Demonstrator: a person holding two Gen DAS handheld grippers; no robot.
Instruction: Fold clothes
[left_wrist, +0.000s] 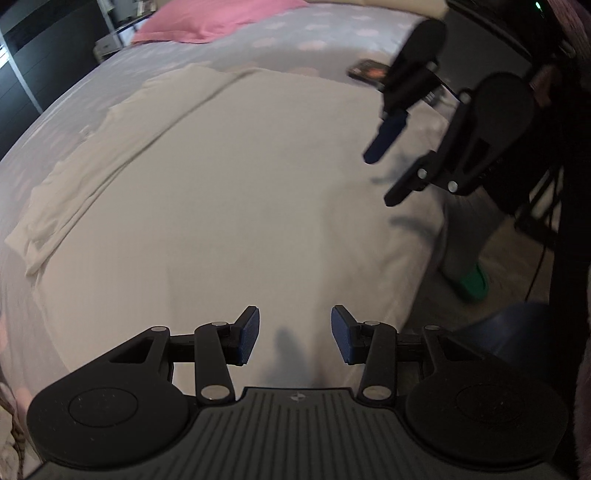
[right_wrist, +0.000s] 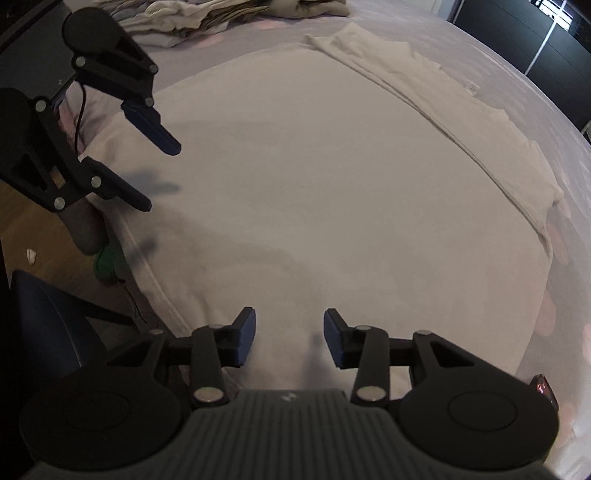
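A white garment (left_wrist: 236, 192) lies spread flat on the bed, one side folded over into a long strip (left_wrist: 92, 173). It also shows in the right wrist view (right_wrist: 325, 192), with the folded strip (right_wrist: 461, 122) at the far right. My left gripper (left_wrist: 295, 338) is open and empty, just above the garment's near part. My right gripper (right_wrist: 289, 338) is open and empty above the garment's other end. Each gripper shows in the other's view: the right gripper (left_wrist: 380, 177) and the left gripper (right_wrist: 162, 177), both open above the bed's edge.
The bed has a grey sheet with pale pink spots (left_wrist: 303, 33). A pink pillow (left_wrist: 207, 18) lies at its head. A pile of clothes (right_wrist: 207, 14) sits beyond the garment. A phone (left_wrist: 369, 70) lies on the bed. The floor (right_wrist: 33, 221), a blue chair (right_wrist: 44, 332) and dark wardrobes (right_wrist: 517, 33) surround it.
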